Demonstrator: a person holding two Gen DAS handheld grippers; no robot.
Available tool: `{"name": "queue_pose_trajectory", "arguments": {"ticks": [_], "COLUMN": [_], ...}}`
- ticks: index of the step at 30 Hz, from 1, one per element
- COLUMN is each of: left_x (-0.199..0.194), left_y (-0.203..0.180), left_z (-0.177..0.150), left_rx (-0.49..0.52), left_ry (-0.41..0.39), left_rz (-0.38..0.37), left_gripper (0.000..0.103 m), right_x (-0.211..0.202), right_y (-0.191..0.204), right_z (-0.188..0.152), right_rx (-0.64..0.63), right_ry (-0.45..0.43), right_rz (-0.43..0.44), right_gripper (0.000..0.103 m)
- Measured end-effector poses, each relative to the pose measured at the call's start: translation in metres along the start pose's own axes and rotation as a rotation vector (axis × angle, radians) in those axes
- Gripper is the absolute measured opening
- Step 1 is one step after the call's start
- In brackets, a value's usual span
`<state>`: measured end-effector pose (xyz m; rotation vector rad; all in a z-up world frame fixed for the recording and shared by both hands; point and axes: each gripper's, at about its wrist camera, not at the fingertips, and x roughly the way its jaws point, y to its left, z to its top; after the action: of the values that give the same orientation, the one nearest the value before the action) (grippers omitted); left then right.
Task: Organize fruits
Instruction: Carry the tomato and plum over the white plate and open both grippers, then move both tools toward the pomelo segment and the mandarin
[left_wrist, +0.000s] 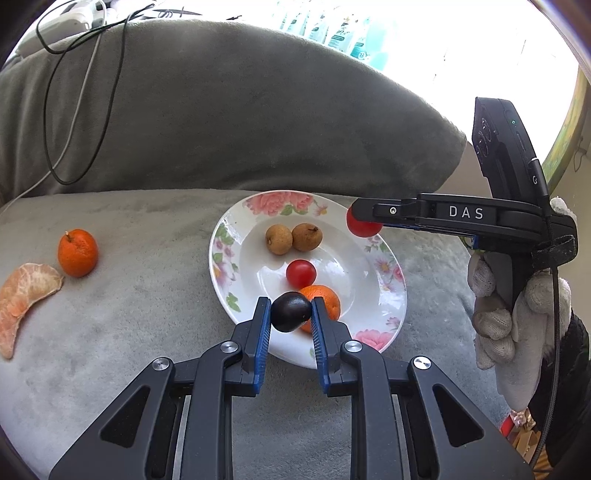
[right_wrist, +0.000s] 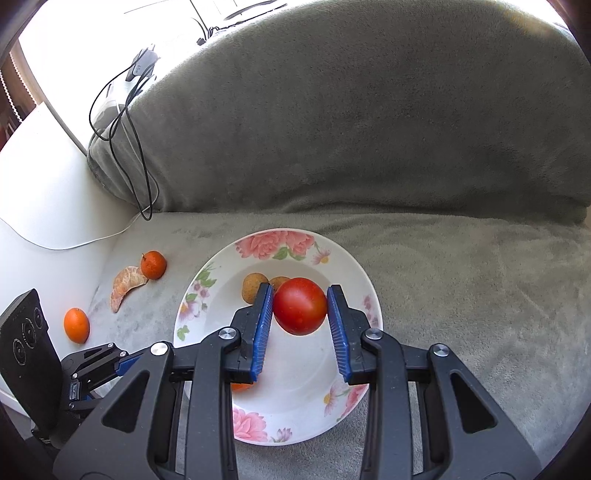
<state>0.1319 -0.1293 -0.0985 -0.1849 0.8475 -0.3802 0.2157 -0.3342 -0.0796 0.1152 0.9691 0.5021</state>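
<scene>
Sitting in the flowered plate (left_wrist: 221, 266) are two brown longans (left_wrist: 279, 240), one cherry tomato (left_wrist: 301, 273) and one tangerine (left_wrist: 327, 301). The left claw (left_wrist: 290, 314) is clamping a dark plum (left_wrist: 290, 312) over the near rim. The right claw (right_wrist: 300, 314) is gripping a red tomato (right_wrist: 300, 306), hovering above the plate.

In plate (left_wrist: 388, 295): two longans (left_wrist: 293, 239) far, tomato (left_wrist: 301, 273) middle, orange (left_wrist: 325, 301) near.
Left of plate: mandarin (left_wrist: 77, 253), peeled segments (left_wrist: 22, 299).
Behind: cushion (left_wrist: 221, 110).
</scene>
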Motion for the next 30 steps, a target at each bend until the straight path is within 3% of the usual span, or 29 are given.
{"name": "queue_pose_trajectory", "arguments": {"ticks": [11, 14, 16, 17, 18, 20, 22, 24, 30], "left_x": [-0.001, -0.001, 0.0, 0.0, -0.001, -0.001, -0.003, -0.004, -0.01], "left_y": [-0.003, -0.003, -0.004, -0.004, -0.004, -0.004, -0.004, -0.004, -0.001], "left_z": [0.003, 0.003, 0.003, 0.003, 0.003, 0.004, 0.004, 0.005, 0.006], "left_rx": [0.013, 0.014, 0.016, 0.017, 0.016, 0.01, 0.008, 0.007, -0.012], "left_ry": [-0.008, -0.014, -0.017, -0.019, -0.021, -0.028, -0.034, -0.038, -0.04], "left_rz": [-0.007, -0.009, -0.013, -0.012, -0.01, -0.012, -0.012, -0.003, 0.026], "left_gripper": [0.021, 0.038, 0.04, 0.043, 0.053, 0.06, 0.061, 0.072, 0.079], "right_x": [0.003, 0.003, 0.003, 0.002, 0.0, -0.005, -0.007, -0.009, -0.016], "right_y": [0.001, 0.0, 0.001, 0.001, 0.002, 0.005, 0.005, 0.007, 0.009], "right_z": [0.001, 0.001, 0.001, 0.001, 0.001, 0.001, 0.002, 0.003, 0.004], "right_rx": [-0.002, -0.002, -0.005, -0.008, -0.012, -0.024, -0.028, -0.033, -0.047], "right_ry": [0.001, 0.006, 0.001, -0.007, -0.019, -0.04, -0.045, -0.058, -0.091], "right_rz": [-0.003, 0.0, 0.0, -0.001, -0.006, -0.008, -0.003, -0.004, -0.024], "right_gripper": [0.032, 0.032, 0.046, 0.062, 0.072, 0.073, 0.076, 0.085, 0.09]}}
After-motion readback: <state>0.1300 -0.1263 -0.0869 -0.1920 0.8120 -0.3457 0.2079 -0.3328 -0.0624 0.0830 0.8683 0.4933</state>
